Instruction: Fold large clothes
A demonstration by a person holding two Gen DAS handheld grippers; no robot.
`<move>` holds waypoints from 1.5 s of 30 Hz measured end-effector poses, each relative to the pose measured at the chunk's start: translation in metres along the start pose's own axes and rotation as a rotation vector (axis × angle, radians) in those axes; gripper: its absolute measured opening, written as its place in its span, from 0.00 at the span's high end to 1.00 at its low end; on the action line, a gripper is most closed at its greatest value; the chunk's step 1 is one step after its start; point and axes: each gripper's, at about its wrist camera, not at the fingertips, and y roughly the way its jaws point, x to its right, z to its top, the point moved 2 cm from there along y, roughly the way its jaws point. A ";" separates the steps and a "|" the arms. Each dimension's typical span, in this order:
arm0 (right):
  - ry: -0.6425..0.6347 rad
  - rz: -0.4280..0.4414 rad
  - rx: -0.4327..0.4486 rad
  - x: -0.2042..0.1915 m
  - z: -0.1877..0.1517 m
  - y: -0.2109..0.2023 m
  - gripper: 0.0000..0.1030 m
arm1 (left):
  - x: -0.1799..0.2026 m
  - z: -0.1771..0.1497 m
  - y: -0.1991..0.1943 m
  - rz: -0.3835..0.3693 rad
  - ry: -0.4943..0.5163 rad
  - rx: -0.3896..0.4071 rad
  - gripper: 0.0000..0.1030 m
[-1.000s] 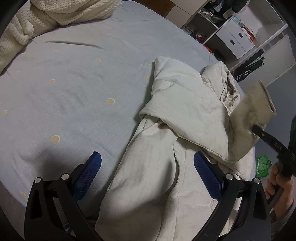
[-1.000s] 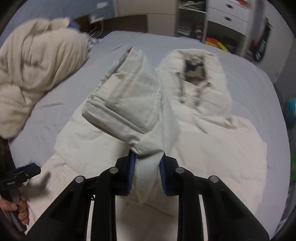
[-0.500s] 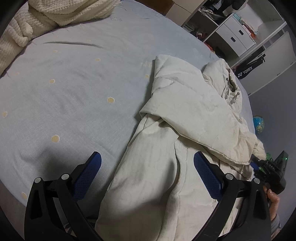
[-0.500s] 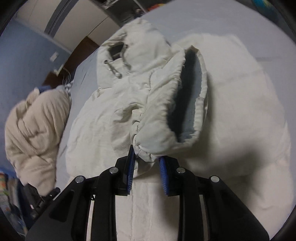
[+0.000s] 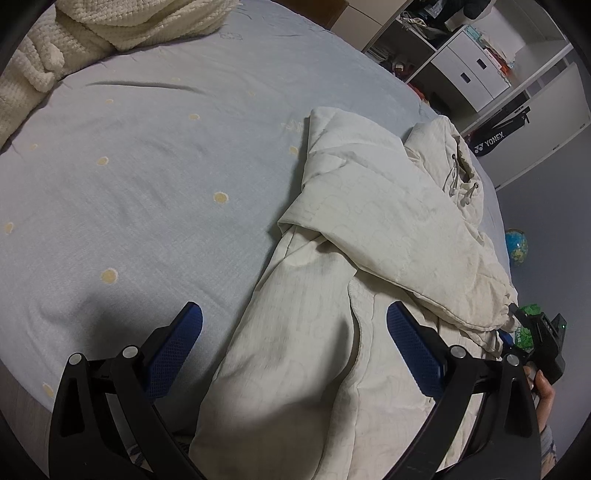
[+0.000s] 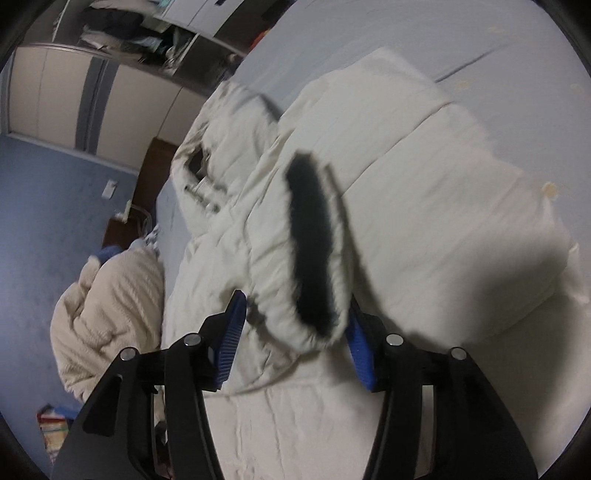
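1 bed in pale blue with yellow dots is seen, and on it 1 cream knitted blanket is bunched at the far edge. 1 cream padded jacket is spread over the bed's near right part, its hood drawstrings showing and 1 sleeve folded across the body. The sleeve cuff, dark inside, is seen lying between the pads of the right claw, whose jaws have just been opening and are now parted about it. The left claw is held wide above the jacket's hem, gripping nothing.
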 end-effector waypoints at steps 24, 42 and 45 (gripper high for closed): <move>-0.131 -0.144 0.008 0.019 0.009 -0.021 0.59 | 0.001 0.000 0.000 0.003 0.002 0.002 0.07; -0.326 -0.383 -0.071 0.071 -0.048 -0.086 0.42 | 0.026 -0.005 0.000 0.168 0.141 0.012 0.07; -0.332 -0.402 -0.095 0.071 -0.049 -0.080 0.39 | 0.030 -0.006 -0.005 0.184 0.157 0.034 0.07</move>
